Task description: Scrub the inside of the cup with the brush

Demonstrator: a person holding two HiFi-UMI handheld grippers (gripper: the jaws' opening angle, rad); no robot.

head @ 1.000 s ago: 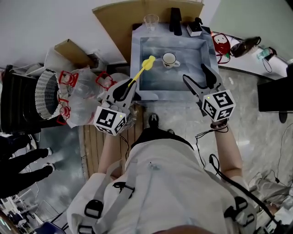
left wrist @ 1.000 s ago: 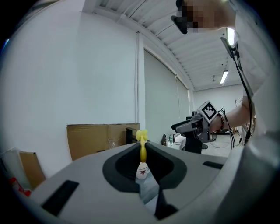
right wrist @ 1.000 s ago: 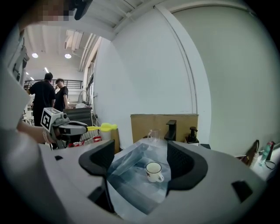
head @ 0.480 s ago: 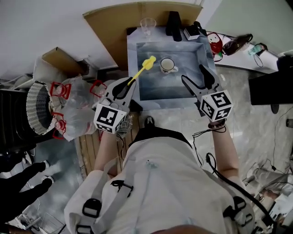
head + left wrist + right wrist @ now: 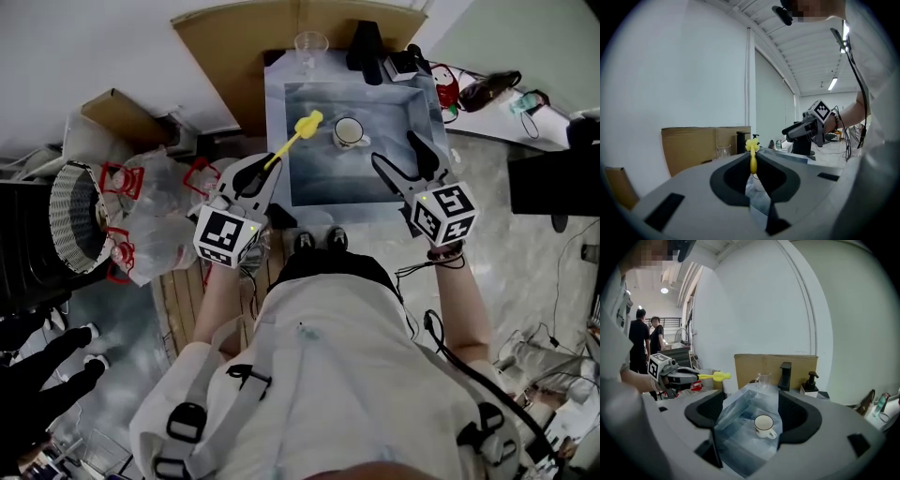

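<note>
Your left claw [image 5: 265, 169] is clamped on the handle of the yellow brush [image 5: 298, 131]. In the left gripper view the two jaws close tight around the thin stem, and the brush [image 5: 752, 149] sticks out past the tips with its knobbly head uppermost. From the head view that head hangs over the far-left part of the grey sink [image 5: 347, 178], left of the cup [image 5: 348, 131] and apart from it. How high it sits above the basin floor is hard to judge from that steep angle.

Your right claw [image 5: 396, 150] is spread wide with nothing between its jaws, held over the sink's near-right edge. The right gripper view looks between the open jaws of that claw [image 5: 752, 398] into the basin, where the cup [image 5: 764, 425] stands upright on the floor, mouth up (white, with a dark rim and its handle turned toward the near right).

Behind the sink, a clear glass [image 5: 309, 45] stands just left of the black tap [image 5: 364, 42], and a soap dispenser [image 5: 810, 380] stands to the tap's right. A sheet of cardboard [image 5: 244, 47] stands upright against the wall behind them.
</note>
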